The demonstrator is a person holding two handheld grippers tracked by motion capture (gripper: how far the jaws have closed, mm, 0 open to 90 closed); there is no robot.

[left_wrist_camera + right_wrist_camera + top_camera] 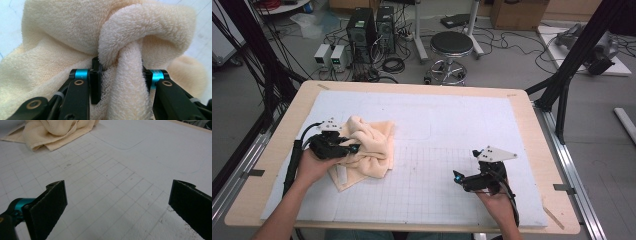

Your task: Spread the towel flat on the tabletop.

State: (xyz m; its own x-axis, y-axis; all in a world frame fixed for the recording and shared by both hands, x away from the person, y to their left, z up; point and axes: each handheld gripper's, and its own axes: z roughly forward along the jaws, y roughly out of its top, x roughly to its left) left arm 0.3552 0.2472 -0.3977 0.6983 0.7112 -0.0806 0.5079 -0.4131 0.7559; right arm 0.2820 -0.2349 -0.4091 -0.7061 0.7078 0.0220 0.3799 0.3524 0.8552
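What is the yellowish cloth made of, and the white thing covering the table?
The cloth looks like terry cotton: fuzzy, matte loops, soft folds pinched in the left gripper. The white cover seems a thin foam or felt mat, matte, printed with a grid.

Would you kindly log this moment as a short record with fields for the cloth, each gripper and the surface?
cloth: cream towel, crumpled in a heap on the left part of the mat
left gripper: shut on a bunched fold of the towel, fingers pressing it from both sides
right gripper: open, nothing between its fingers, over bare grid
surface: white gridded mat on a wooden table
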